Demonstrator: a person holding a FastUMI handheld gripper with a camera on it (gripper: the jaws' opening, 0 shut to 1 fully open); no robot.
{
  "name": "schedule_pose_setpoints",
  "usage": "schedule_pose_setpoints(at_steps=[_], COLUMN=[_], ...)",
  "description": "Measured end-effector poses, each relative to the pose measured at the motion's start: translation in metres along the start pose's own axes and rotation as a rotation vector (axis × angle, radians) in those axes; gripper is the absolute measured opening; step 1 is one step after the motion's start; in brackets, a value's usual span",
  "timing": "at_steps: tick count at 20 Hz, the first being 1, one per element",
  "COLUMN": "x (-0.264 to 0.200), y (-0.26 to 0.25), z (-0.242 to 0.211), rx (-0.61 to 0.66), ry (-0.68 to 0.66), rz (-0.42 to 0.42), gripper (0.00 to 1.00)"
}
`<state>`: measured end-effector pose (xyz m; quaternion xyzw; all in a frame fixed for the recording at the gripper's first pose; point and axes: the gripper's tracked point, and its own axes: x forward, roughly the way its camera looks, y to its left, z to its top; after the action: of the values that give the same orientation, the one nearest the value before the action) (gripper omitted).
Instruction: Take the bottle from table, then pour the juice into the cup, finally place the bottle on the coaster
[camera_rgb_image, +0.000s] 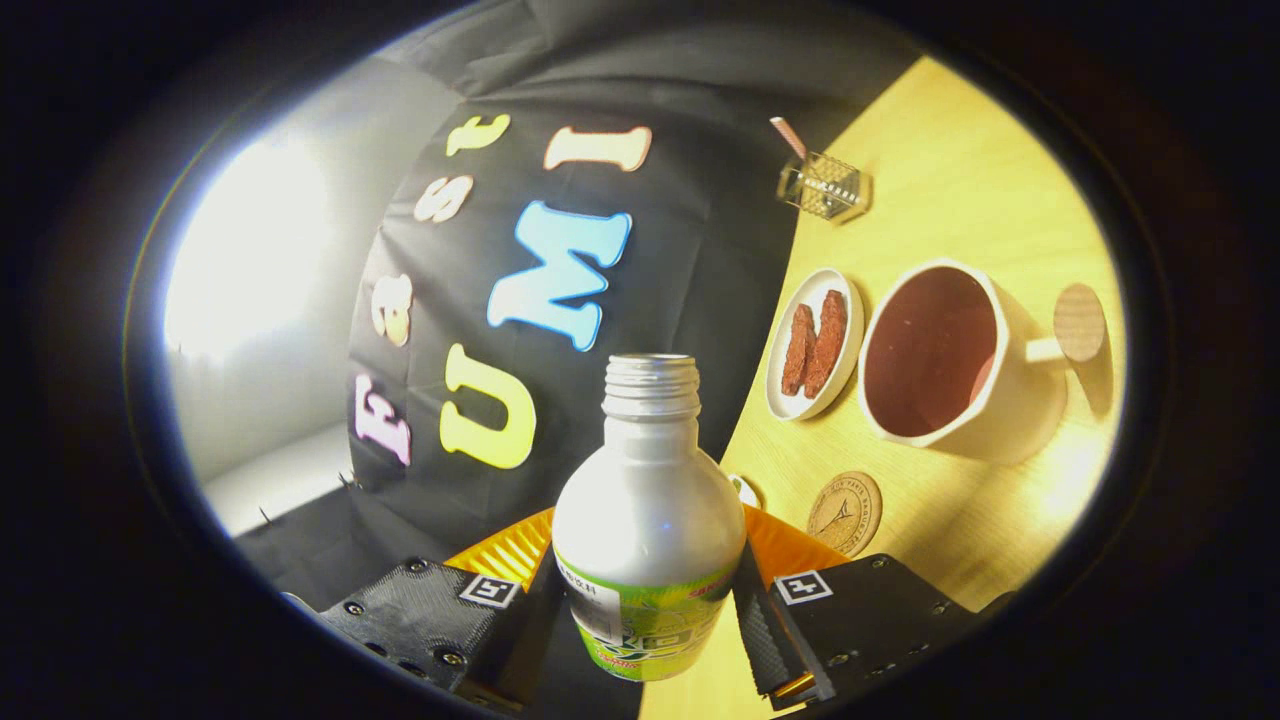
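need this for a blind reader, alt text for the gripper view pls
The gripper is shut on a capless silver bottle, held tilted over a wooden table. Beyond it stand a white cup of dark liquid, a snack dish, a round coaster and a wire holder.

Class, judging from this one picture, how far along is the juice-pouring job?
Done: the bottle is off the table, clamped between both fingers, cap off. In hand: it is tilted beside the cup, whose inside looks dark; whether juice has gone in is unclear. Left: standing it on the coaster.
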<state>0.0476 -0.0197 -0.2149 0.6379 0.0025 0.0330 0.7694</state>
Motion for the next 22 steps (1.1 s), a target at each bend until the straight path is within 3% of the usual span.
schedule_pose_setpoints(at_steps=[8, 22], x=[0.0037, 0.0043], y=[-0.0031, 0.0014], z=[0.0073, 0.0067], rx=[0.210, 0.399], ry=[-0.038, -0.065], rz=[0.032, 0.058], gripper=[0.77, 0.77])
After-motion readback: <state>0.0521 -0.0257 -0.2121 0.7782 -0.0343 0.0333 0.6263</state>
